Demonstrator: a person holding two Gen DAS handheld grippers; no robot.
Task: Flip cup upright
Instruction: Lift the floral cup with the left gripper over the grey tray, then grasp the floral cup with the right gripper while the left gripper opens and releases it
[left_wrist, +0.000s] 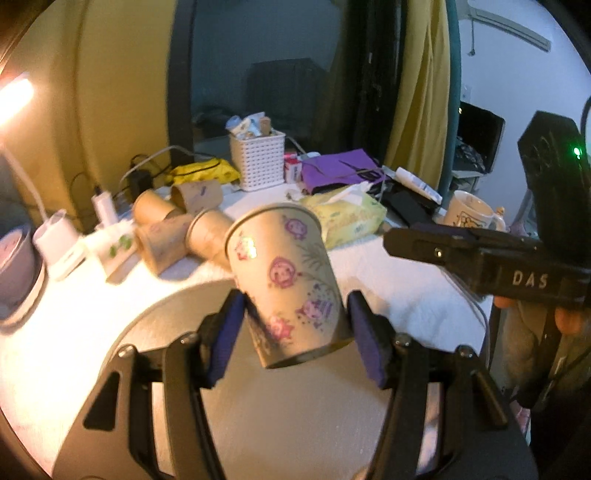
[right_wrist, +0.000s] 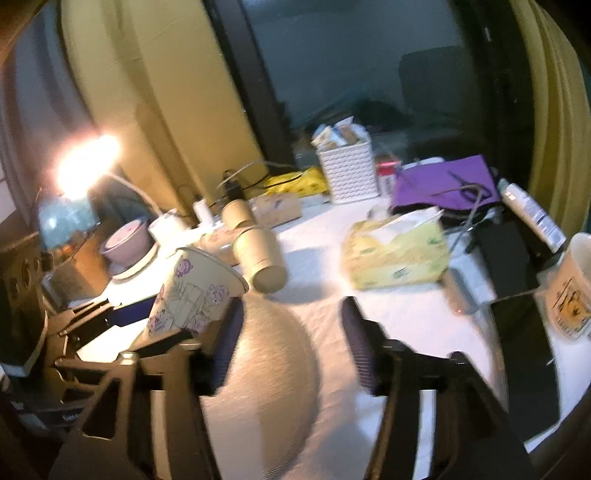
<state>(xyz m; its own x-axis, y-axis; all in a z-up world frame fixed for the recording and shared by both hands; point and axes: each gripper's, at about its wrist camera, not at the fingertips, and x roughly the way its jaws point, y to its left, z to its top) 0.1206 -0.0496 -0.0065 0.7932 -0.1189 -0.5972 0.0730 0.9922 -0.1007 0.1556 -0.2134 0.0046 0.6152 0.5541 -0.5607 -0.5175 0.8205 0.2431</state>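
While the pale paper cup printed with pink and purple cartoon figures (left_wrist: 284, 284) sits between the blue-padded jaws of the left gripper (left_wrist: 295, 336), they are clamped on its lower body, its long axis tilted slightly off vertical with the wide rolled rim uppermost, above a round grey metal tray (left_wrist: 295, 424). The right gripper (right_wrist: 291, 347) stands off to the cup's right, jaws apart and empty. Thin, waxy paper walls would crush easily; several plain brown paper cups (left_wrist: 177, 229) lie tumbled beyond the jaws.
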